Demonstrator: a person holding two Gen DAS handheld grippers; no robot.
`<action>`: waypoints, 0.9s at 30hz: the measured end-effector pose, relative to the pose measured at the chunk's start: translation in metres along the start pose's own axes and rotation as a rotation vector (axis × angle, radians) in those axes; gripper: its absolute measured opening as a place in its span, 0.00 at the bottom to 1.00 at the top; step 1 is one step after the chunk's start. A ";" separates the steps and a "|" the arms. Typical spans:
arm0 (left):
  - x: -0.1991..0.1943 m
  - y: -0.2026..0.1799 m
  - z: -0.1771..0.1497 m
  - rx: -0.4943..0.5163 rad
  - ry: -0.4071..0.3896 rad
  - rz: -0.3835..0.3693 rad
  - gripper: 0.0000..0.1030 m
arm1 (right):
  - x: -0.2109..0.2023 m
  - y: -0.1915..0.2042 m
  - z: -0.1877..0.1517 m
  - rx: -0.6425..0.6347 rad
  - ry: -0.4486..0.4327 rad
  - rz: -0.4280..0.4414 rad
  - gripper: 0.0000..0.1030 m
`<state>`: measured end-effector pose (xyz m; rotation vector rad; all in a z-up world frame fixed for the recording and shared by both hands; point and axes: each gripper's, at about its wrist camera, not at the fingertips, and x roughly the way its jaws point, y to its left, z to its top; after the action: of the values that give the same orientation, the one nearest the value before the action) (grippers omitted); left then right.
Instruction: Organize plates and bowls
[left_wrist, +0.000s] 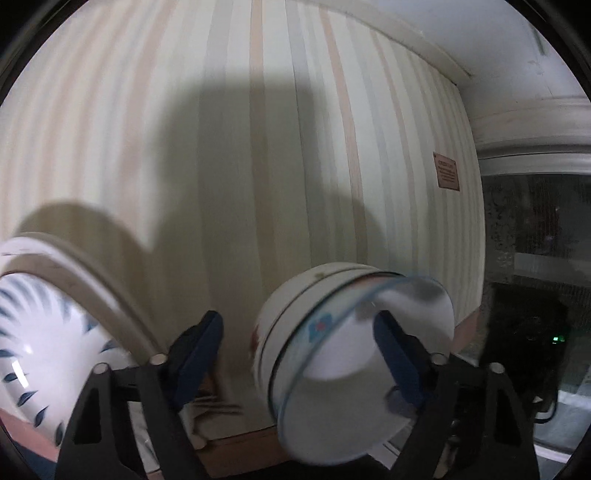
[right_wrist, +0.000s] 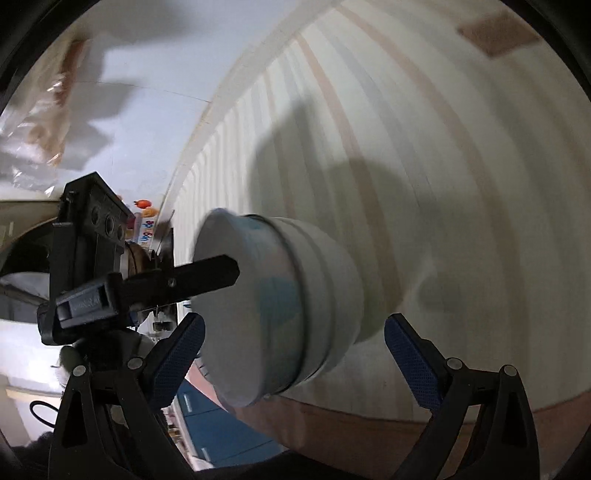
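A stack of nested white bowls (left_wrist: 325, 354) lies tilted on its side, its blue-rimmed mouth facing me; in the left wrist view my right fingertip (left_wrist: 391, 347) reaches inside the mouth. My left gripper (left_wrist: 299, 339) stands wide open. A white plate with blue leaf marks (left_wrist: 40, 332) stands on edge at the far left. In the right wrist view the same bowl stack (right_wrist: 280, 314) hangs between my open right gripper's (right_wrist: 295, 343) fingers, without touching them. The other gripper's black finger (right_wrist: 192, 277) pokes into the bowl mouth from the left.
A striped wall (left_wrist: 258, 147) fills the background, with a brown baseboard (left_wrist: 240, 446) below. A dark window and black device (left_wrist: 528, 332) sit at the right. A blue surface (right_wrist: 221, 432) and cluttered items (right_wrist: 144, 214) lie to the left in the right wrist view.
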<state>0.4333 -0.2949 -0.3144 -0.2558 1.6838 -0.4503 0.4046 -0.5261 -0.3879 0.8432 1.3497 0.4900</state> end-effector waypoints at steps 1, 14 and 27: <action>0.007 0.002 0.002 -0.011 0.022 -0.017 0.65 | 0.004 -0.003 0.002 0.010 0.008 0.013 0.89; 0.009 0.011 -0.003 -0.077 0.010 -0.063 0.52 | 0.031 -0.017 0.012 0.058 0.039 -0.004 0.49; -0.018 0.013 -0.005 -0.067 -0.027 -0.046 0.51 | 0.022 -0.005 0.018 0.046 0.062 0.006 0.47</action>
<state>0.4321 -0.2748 -0.3033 -0.3494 1.6716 -0.4234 0.4254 -0.5174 -0.4056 0.8763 1.4201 0.4945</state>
